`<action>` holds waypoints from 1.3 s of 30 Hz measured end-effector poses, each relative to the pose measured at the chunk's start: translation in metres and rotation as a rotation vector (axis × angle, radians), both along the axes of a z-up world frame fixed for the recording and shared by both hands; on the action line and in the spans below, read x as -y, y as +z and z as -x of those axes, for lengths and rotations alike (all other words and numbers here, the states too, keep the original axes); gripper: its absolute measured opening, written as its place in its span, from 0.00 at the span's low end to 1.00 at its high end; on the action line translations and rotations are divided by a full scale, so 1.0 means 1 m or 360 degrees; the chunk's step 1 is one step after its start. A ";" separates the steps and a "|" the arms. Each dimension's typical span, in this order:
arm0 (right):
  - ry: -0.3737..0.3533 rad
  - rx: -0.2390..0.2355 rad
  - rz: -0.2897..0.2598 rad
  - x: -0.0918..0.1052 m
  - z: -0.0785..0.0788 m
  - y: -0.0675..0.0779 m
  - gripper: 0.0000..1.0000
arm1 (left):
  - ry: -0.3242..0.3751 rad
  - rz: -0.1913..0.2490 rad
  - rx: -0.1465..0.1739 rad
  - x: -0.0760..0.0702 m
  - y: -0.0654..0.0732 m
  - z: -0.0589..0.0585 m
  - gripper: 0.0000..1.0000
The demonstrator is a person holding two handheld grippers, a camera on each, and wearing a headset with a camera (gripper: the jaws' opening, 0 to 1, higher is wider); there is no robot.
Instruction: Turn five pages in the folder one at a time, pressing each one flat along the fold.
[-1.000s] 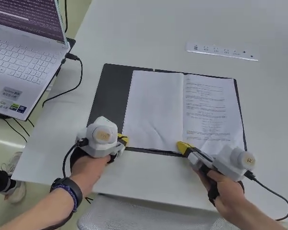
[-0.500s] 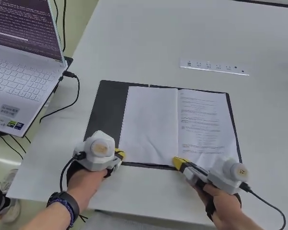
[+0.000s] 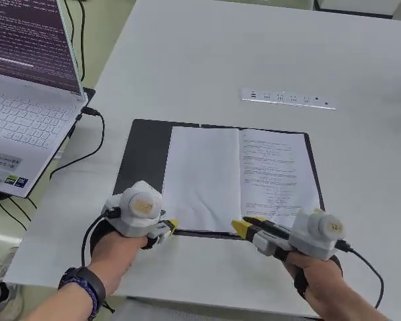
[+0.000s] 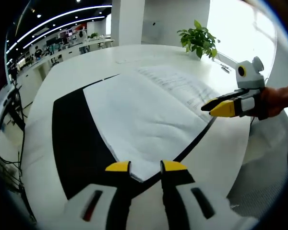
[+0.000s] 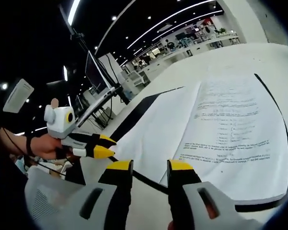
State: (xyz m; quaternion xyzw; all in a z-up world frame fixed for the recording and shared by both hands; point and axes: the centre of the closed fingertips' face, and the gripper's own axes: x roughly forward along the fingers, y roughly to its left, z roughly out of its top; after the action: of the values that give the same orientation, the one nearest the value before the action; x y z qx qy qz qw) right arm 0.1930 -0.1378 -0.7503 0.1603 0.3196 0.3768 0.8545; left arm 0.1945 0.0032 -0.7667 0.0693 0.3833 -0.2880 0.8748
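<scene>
Neither claw has shifted much against the open folder (image 3: 144,155) since a second ago. The left claw (image 3: 168,226), jaws slightly apart and empty, hovers at the folder's near edge, with the blank page (image 3: 204,174) just ahead. The right claw (image 3: 244,228), jaws narrowly apart and gripping nothing, is at the fold's near end, with the printed page (image 3: 277,177) ahead to its right.
</scene>
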 end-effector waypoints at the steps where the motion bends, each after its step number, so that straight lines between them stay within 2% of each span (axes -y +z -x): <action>1: 0.0008 0.0008 0.0004 0.002 0.000 0.002 0.30 | -0.0011 -0.0006 0.0011 -0.001 0.002 0.000 0.23; 2: 0.0020 0.0022 0.0018 0.005 0.001 0.005 0.31 | -0.0013 0.0014 0.0009 -0.001 0.006 0.000 0.24; 3: 0.0025 0.0035 0.0031 0.007 0.000 0.006 0.33 | -0.0002 0.0118 0.0031 0.006 0.015 -0.001 0.27; 4: 0.0033 0.0052 0.0048 0.012 0.000 0.008 0.35 | 0.0000 0.0134 0.0040 0.006 0.019 -0.001 0.30; 7: 0.0005 0.0074 0.0039 0.023 -0.003 0.016 0.38 | -0.0101 0.0086 0.0081 0.006 0.031 0.003 0.41; 8: -0.0034 0.0111 0.0030 0.028 -0.006 0.022 0.39 | -0.0122 0.0067 0.0085 0.006 0.034 0.005 0.43; 13: -0.0061 0.0171 0.0037 0.044 -0.007 0.038 0.45 | -0.0137 0.0097 0.0132 0.003 0.055 0.005 0.50; 16: -0.0056 0.0166 0.0064 0.051 -0.003 0.044 0.49 | -0.0132 0.0114 0.0154 0.001 0.066 0.007 0.54; 19: -0.0073 0.0212 0.0066 0.062 0.001 0.054 0.52 | -0.0107 0.0138 0.0182 -0.002 0.076 0.008 0.55; 24: -0.0090 0.0242 0.0098 0.074 0.011 0.062 0.56 | -0.0073 0.0184 0.0214 -0.006 0.088 0.015 0.58; 25: -0.0089 0.0249 0.0121 0.076 0.014 0.063 0.57 | -0.0072 0.0193 0.0223 -0.006 0.091 0.018 0.59; 26: -0.0067 0.0275 0.0195 0.080 0.018 0.063 0.59 | -0.0074 0.0195 0.0230 -0.005 0.093 0.020 0.60; 30: -0.0013 0.0315 0.0268 0.079 0.034 0.068 0.62 | -0.0069 0.0198 0.0257 -0.005 0.102 0.027 0.63; 34: -0.0018 0.0337 0.0300 0.083 0.042 0.074 0.63 | -0.0028 0.0212 0.0266 -0.007 0.105 0.028 0.64; 36: -0.0026 0.0339 0.0296 0.085 0.044 0.076 0.64 | -0.0029 0.0213 0.0249 -0.006 0.104 0.030 0.67; 39: -0.0038 0.0341 0.0291 0.089 0.044 0.076 0.65 | -0.0035 0.0212 0.0259 -0.001 0.107 0.031 0.68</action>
State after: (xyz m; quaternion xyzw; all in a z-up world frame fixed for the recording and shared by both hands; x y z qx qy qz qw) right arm 0.1485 -0.2271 -0.6738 0.0444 0.2576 0.3510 0.8992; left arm 0.1632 0.0044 -0.6602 0.0384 0.2902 -0.3159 0.9025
